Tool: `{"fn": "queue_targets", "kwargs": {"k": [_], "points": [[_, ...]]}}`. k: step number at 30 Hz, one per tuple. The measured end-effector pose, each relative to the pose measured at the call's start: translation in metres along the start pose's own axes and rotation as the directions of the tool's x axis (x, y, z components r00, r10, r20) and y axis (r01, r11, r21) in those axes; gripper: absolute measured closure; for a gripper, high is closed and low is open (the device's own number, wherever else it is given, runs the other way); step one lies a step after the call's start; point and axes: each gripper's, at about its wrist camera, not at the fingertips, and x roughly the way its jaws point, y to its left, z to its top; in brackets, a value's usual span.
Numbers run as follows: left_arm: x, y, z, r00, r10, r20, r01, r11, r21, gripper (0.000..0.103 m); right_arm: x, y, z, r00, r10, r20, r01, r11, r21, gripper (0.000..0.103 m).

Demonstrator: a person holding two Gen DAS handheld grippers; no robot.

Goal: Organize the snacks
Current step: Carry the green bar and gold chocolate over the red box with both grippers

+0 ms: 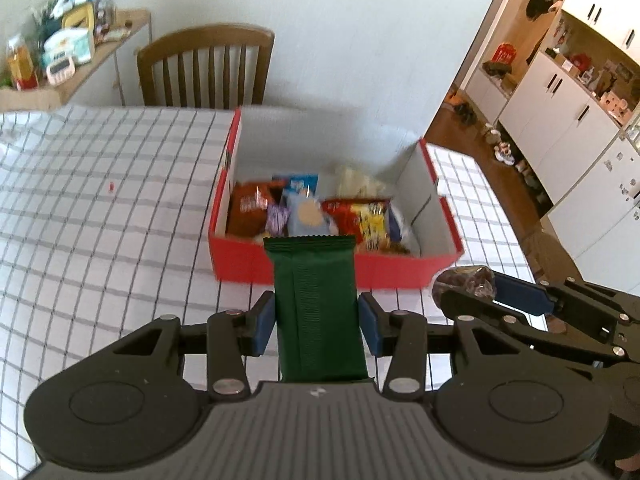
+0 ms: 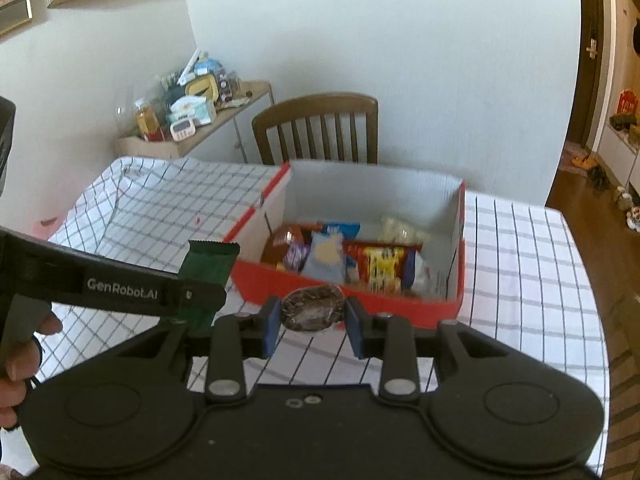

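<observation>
Worktop (image 1: 100,208) under a checked cloth carries a red box (image 1: 332,268), which holds a heap of bright snack packets (image 1: 316,212) at its near end, with a wooden chair (image 1: 208,68) behind the box and a cluttered shelf (image 1: 68,60) left of the chair. Just short of the box's near wall, the left gripper (image 1: 318,322) is clamped on a green bar (image 1: 316,300) whose top edge overlaps that wall. Right of it, also near the box front, the right gripper (image 2: 312,316) pinches a round dark foil-wrapped snack (image 2: 312,310).
</observation>
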Motion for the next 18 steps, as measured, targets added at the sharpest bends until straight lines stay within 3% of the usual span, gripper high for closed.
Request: {"fn": "queue_targets", "kwargs": {"k": [8, 18], "points": [[0.000, -0.012, 0.038, 0.998, 0.020, 0.062, -0.023, 0.999, 0.049, 0.059, 0.013, -0.011, 0.033, 0.999, -0.031, 0.041, 0.030, 0.999, 0.019, 0.070], [0.035, -0.012, 0.078, 0.998, 0.036, 0.051, -0.039, 0.997, 0.064, 0.059, 0.050, -0.032, 0.062, 0.998, -0.058, 0.029, 0.057, 0.997, 0.045, 0.070]]}}
